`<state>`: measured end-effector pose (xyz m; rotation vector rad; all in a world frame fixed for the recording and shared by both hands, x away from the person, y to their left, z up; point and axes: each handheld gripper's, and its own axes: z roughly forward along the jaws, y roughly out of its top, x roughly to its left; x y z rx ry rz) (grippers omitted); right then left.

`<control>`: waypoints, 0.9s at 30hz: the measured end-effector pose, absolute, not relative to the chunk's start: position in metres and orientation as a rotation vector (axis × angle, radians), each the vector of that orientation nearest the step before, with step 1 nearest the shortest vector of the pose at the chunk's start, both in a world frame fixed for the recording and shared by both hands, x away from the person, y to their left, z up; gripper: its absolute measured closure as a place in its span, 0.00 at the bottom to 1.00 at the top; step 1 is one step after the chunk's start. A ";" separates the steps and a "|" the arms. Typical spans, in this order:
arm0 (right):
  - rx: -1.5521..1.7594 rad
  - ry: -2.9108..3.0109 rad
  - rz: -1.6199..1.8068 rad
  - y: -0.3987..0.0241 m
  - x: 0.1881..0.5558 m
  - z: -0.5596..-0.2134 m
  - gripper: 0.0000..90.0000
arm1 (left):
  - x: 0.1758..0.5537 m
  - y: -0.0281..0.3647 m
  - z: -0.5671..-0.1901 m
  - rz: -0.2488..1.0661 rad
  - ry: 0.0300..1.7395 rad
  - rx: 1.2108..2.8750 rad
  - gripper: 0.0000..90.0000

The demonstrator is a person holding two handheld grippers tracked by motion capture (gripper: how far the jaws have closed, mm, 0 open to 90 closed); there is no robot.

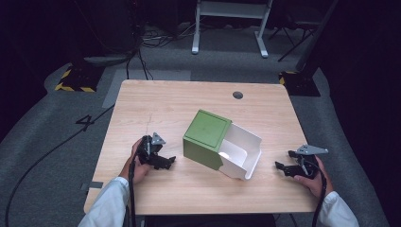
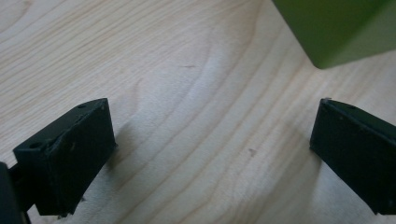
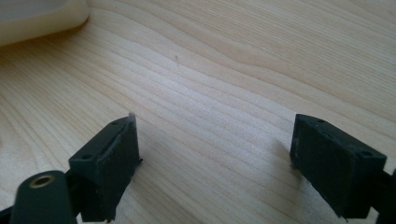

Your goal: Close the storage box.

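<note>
Counter: a pale wood counter (image 1: 198,187) is seen from above, with a small round dark hole (image 1: 238,95) near its far edge.
Green box: a green box (image 1: 206,138) is set at the middle of the counter, turned at an angle to the edges.
White drawer: a white drawer (image 1: 241,150) is drawn part way out of the green box on the right side, its open top facing up; a pale patch is seen inside, too small to tell.
Left claw: the left claw (image 1: 165,161) is held low over the counter just to the left of the green box, apart from it. In the left gripper view its jaws are spread wide with bare wood between them, and a corner of the green box (image 2: 336,28) is seen ahead at the upper right.
Right claw: the right claw (image 1: 282,168) is held near the counter's right edge, to the right of the white drawer and apart from it. In the right gripper view its jaws are spread wide and nothing is gripped; a white rounded edge of the drawer (image 3: 37,18) is seen at the upper left.
Hands: each gripper is held by a hand in a white sleeve (image 1: 106,203).
</note>
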<state>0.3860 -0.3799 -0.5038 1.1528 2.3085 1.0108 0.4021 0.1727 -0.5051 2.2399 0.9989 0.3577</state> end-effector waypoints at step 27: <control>0.919 2.383 1.097 -0.331 0.364 -0.476 0.26 | 0.389 0.173 -0.505 0.309 0.867 2.285 0.00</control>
